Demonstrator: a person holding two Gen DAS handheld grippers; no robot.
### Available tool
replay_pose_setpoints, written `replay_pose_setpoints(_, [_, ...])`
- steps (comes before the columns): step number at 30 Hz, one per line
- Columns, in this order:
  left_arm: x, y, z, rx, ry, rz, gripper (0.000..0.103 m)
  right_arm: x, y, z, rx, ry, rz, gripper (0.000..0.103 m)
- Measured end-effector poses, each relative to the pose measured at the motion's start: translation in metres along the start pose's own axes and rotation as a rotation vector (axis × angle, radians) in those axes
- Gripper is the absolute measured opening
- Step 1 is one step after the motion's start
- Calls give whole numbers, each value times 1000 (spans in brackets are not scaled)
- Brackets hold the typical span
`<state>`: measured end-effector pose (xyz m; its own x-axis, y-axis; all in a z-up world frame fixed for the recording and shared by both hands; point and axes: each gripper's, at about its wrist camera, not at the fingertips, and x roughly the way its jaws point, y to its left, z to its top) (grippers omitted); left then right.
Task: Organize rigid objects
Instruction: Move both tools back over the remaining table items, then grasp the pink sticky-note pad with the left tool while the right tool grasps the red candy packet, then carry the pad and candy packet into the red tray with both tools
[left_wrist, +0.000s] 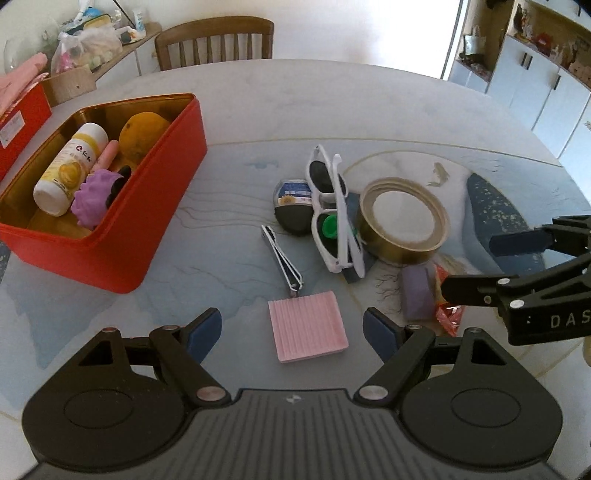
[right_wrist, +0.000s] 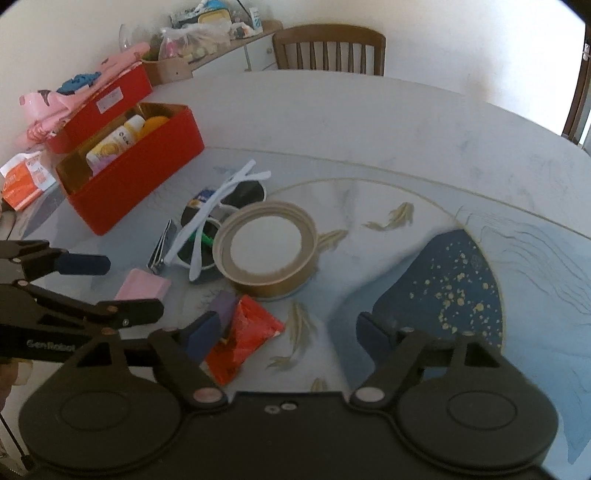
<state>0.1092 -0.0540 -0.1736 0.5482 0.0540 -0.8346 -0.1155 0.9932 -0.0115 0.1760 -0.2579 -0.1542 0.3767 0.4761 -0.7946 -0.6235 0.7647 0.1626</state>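
My left gripper (left_wrist: 291, 330) is open and empty, its fingers either side of a pink ribbed block (left_wrist: 307, 325) lying on the table; the block also shows in the right wrist view (right_wrist: 142, 285). My right gripper (right_wrist: 286, 332) is open and empty, just right of a red packet (right_wrist: 245, 338) and a purple block (right_wrist: 223, 306). It shows at the right edge of the left wrist view (left_wrist: 491, 267). White sunglasses (left_wrist: 334, 210), a tape roll (left_wrist: 404, 221), a nail clipper (left_wrist: 282, 262) and a dark round case (left_wrist: 291, 205) lie mid-table.
An open red box (left_wrist: 147, 221) at the left holds a white bottle (left_wrist: 70, 168), an orange (left_wrist: 142, 136) and a purple ball (left_wrist: 94, 195). A second red box (right_wrist: 107, 110) lies behind it. A wooden chair (left_wrist: 216, 40) stands at the table's far side.
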Motion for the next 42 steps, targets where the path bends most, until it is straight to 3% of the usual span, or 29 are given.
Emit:
replay_pose_setpoints(8, [7, -3, -2, 3, 12, 22, 82, 3, 5, -8, -77, 14, -34, 66])
replay_pose_setpoints(12, [5, -5, -4, 5, -2, 28, 71, 1, 9, -12, -114, 22, -69, 60])
replay_pose_setpoints(19, [0, -11, -6, 25, -17, 22, 43, -7, 14, -25, -142, 29, -94, 56])
replay_pose_setpoints(22, [-1, -12, -7, 30, -17, 18, 41, -11, 14, -31, -133, 23, -93, 53])
replay_pose_setpoints(28, [-1, -11, -6, 23, -12, 16, 41, -18, 16, -35, -131, 16, -83, 23])
replay_pose_setpoints(42, [-8, 2, -5, -22, 22, -23, 41, -36, 14, -21, -32, -13, -53, 22])
